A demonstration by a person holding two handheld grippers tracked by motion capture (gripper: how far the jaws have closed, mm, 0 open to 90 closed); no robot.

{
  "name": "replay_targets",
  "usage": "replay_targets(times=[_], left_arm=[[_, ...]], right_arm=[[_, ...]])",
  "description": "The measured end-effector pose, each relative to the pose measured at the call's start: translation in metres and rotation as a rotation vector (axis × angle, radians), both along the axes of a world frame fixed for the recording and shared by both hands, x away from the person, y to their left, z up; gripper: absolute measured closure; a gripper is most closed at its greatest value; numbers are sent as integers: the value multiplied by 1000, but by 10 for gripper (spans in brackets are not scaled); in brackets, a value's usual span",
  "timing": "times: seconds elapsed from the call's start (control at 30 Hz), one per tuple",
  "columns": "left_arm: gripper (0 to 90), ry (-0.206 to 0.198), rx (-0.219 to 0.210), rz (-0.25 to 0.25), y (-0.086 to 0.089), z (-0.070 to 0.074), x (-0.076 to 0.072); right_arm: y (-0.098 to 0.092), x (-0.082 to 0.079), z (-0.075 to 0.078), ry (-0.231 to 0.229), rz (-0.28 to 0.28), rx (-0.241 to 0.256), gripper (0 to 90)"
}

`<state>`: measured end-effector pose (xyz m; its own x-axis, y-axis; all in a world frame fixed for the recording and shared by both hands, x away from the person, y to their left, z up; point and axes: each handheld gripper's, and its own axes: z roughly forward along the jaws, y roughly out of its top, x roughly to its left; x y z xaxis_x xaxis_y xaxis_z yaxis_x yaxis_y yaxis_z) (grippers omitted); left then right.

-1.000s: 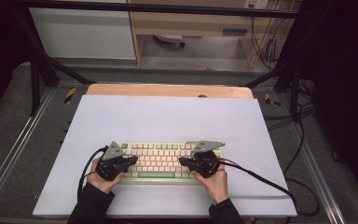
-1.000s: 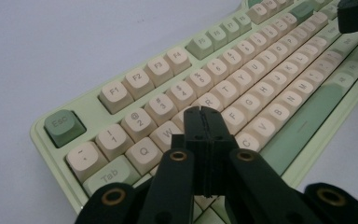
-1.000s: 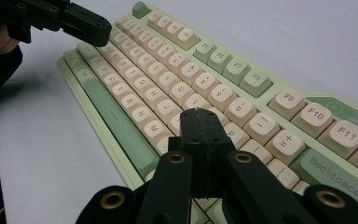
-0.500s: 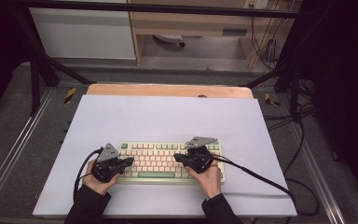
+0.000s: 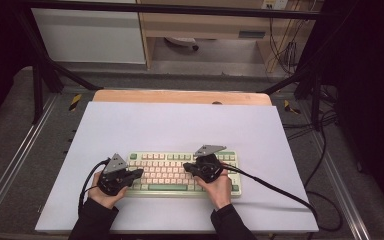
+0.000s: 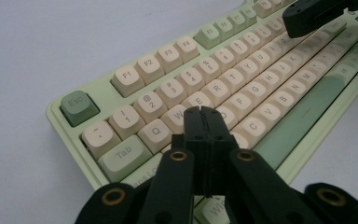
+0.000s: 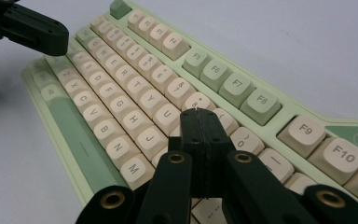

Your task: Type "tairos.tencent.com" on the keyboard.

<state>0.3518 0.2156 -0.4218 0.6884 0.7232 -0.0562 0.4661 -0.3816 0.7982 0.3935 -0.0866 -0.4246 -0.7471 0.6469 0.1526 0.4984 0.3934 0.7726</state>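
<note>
A pale green keyboard (image 5: 166, 170) with cream keys lies on the near half of the white mat (image 5: 180, 125). My left gripper (image 5: 139, 173) is shut and empty, with its tips over the keyboard's left end. In the left gripper view they hover just above the W and E keys (image 6: 204, 112). My right gripper (image 5: 186, 168) is also shut and empty, over the keyboard's middle right. In the right gripper view its tips (image 7: 199, 113) hang close above the 8 and I keys. Each gripper view shows the other gripper's black jaw in a top corner.
A wooden board (image 5: 180, 96) edges the mat at the far side. Black cables (image 5: 280, 191) trail from the grippers across the mat's near right and left. Metal frame rails run along both sides of the table, and more cables hang at the right.
Both grippers have drifted slightly left over the keyboard, the right one also a little farther from me. Both stay shut.
</note>
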Motion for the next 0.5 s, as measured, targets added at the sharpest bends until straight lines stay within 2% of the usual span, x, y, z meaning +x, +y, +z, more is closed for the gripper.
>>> replay_targets(times=[0.1, 0.5], left_arm=[[900, 0, 0, -1, 0, 0, 0], [900, 0, 0, -2, 0, 0, 0]], right_arm=[[1, 0, -3, 10, -3, -14, 900], [2, 1, -7, 0, -6, -45, 900]])
